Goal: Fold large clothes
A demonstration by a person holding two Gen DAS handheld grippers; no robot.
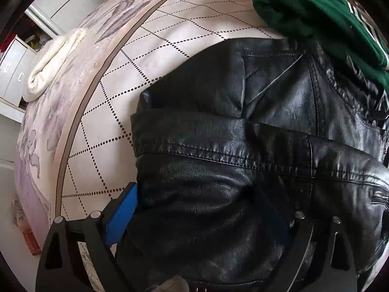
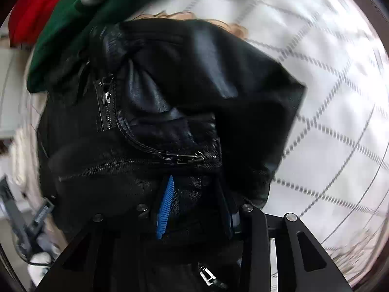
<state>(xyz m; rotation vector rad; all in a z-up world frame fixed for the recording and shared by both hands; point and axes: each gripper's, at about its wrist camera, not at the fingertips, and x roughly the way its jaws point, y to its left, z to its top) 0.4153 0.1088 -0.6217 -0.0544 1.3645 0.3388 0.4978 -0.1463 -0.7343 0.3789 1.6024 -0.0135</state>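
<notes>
A rolled towel [image 1: 52,60] lies at the far left edge of the bed [image 1: 170,34], well apart from the black jacket [image 1: 243,146] spread across the quilt, with a green garment [image 1: 316,7] beyond it. The left gripper [image 1: 201,221] stands wide, jacket bulging between its pads; whether it pinches, I cannot tell. The right gripper [image 2: 197,209] is closed on a thick bunch of jacket near the zip [image 2: 107,107]. Slick, heavy leather could slide free, or the fold could drag the green garment.

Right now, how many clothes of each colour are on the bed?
Black: 1, the black leather jacket
Green: 1, the green sweater with white stripes
Red: 1, the red cloth, partly hidden
White: 1, the rolled fluffy white fabric
Total: 4
</notes>
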